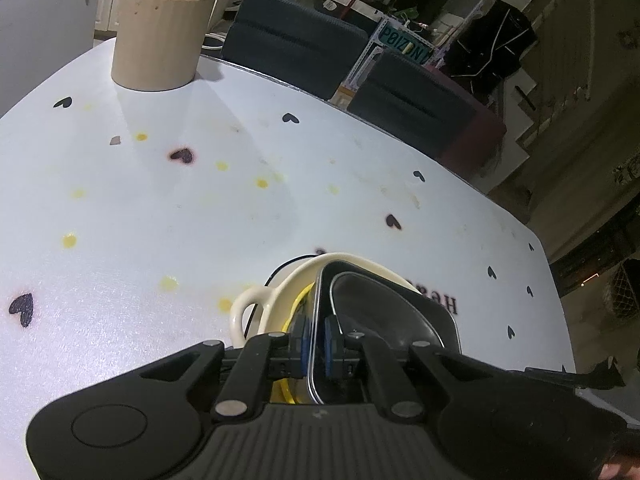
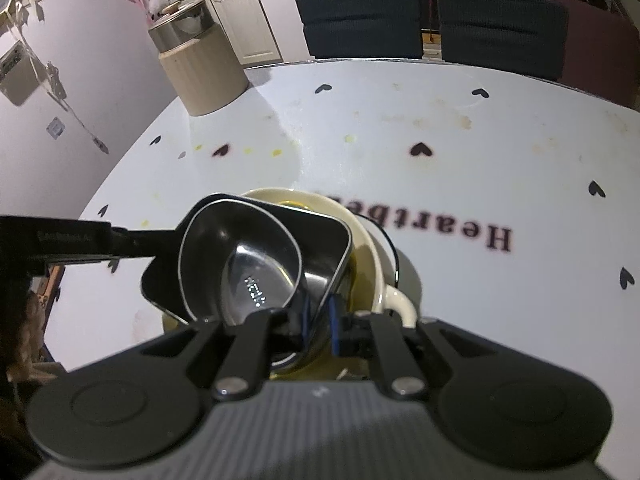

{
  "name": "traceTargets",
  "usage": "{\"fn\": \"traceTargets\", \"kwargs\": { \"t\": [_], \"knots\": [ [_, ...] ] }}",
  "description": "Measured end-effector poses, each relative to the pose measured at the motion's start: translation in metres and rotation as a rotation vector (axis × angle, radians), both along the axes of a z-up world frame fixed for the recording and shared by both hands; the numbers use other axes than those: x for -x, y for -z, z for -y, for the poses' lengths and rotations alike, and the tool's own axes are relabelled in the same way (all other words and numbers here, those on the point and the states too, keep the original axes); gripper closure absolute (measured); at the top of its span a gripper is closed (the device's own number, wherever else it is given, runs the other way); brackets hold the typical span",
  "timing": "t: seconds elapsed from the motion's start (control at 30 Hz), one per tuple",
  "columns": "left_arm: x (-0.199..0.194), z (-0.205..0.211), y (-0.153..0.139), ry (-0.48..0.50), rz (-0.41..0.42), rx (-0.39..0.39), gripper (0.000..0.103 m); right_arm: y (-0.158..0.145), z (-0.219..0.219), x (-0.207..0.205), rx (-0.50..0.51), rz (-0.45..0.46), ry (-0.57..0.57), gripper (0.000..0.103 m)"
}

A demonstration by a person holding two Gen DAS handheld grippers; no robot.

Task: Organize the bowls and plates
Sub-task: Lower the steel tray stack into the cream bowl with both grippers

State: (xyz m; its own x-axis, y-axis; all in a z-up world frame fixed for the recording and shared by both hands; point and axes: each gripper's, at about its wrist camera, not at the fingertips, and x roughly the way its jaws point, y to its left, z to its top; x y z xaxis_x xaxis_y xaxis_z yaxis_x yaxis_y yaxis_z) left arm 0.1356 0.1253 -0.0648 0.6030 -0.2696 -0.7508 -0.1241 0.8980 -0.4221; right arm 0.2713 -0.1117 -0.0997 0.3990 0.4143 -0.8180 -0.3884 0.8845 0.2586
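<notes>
I note a glossy black plastic dish (image 2: 256,264), a glazed cream ceramic bowl (image 2: 368,248), a matt white stained tablecloth (image 1: 200,220) and a ribbed matt beige container (image 1: 160,44).

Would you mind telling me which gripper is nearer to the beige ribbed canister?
Left. The left gripper grips the black bowl's rim on the side toward the beige ribbed canister; the right gripper grips the opposite rim, farther away.
</notes>
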Motion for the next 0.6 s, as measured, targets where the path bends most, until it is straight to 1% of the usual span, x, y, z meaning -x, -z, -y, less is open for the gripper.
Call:
{"fn": "traceTargets", "kwargs": {
  "t": [0.2,0.47,0.57,0.6],
  "knots": [
    [0.0003,0.0024,-0.0007,0.006,-0.002,-0.013,0.095,0.0011,-0.0016,0.0008,0.010,0.004,-0.011,0.090],
    [-0.0005,0.0015,-0.0001,-0.007,-0.013,0.000,0.095,0.0011,-0.0006,0.0013,0.007,0.005,-0.012,0.090],
    [-0.0009,0.0011,0.0001,-0.014,-0.023,-0.002,0.089,0.0005,-0.0009,0.0021,0.010,0.005,-0.010,0.089],
    [-0.0003,0.0008,0.0001,-0.018,-0.027,-0.006,0.084,-0.0001,-0.0009,0.0024,0.010,0.005,-0.007,0.088]
  ]
}}
